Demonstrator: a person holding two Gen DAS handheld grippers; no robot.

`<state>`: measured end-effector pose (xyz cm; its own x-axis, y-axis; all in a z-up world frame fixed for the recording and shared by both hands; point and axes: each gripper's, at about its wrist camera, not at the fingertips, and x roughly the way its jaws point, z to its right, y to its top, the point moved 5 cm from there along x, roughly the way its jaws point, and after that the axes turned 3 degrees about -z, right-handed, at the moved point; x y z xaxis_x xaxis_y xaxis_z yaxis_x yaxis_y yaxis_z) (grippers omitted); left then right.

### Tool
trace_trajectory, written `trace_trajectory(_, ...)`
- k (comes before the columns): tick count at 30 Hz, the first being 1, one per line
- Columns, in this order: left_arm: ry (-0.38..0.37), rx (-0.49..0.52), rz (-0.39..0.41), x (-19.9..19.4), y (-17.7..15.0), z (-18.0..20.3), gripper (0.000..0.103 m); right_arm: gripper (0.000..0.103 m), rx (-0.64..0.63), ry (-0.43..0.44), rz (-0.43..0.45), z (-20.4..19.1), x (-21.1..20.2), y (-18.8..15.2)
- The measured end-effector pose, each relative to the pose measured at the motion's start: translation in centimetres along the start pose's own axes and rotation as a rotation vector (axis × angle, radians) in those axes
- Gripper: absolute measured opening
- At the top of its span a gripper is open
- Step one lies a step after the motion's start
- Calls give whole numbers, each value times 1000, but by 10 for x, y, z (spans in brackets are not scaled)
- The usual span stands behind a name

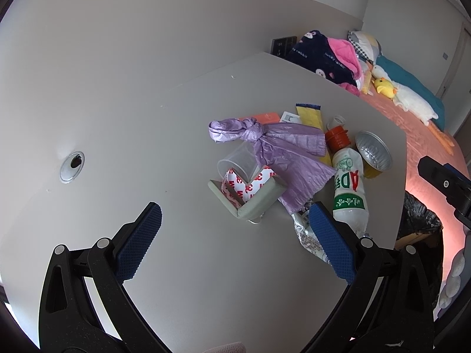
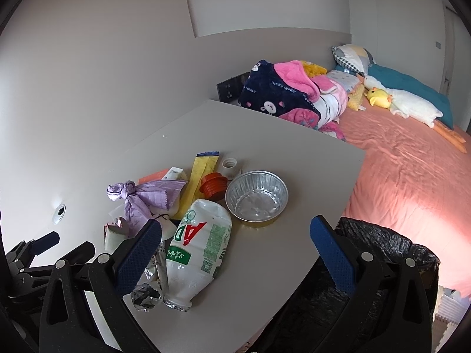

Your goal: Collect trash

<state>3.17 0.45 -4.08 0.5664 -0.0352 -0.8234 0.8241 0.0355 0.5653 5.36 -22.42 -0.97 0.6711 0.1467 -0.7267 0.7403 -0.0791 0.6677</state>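
A pile of trash lies on the grey table [image 1: 147, 147]: a knotted purple bag [image 1: 265, 144], a clear cup [image 1: 238, 161], a grey foam corner piece with red-printed tape [image 1: 250, 194], a crushed white bottle [image 1: 350, 194], a foil bowl [image 1: 374, 153], a yellow wrapper [image 1: 310, 114] and an orange cap [image 1: 337, 136]. My left gripper [image 1: 235, 229] is open and empty just in front of the foam corner. My right gripper [image 2: 235, 235] is open and empty, above the bottle [image 2: 200, 244] and near the foil bowl [image 2: 256, 197]. A bin lined with a black bag [image 2: 382, 247] stands beside the table.
A bed with a pink sheet [image 2: 412, 176], blankets [image 2: 288, 94] and plush toys [image 2: 406, 103] lies beyond the table. A cable hole [image 1: 72, 166] sits in the table at left. Crumpled foil [image 2: 145, 294] lies by the bottle's mouth.
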Motion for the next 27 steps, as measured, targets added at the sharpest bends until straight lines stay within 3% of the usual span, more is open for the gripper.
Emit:
trace_trajectory(13, -33, -21, -54, 29, 5, -8, 97, 100, -4, -55, -46, 14, 33, 4)
trace_trajectory(27, -51, -22, -127, 67, 18, -10, 97, 100, -56, -101, -118, 17, 96, 18)
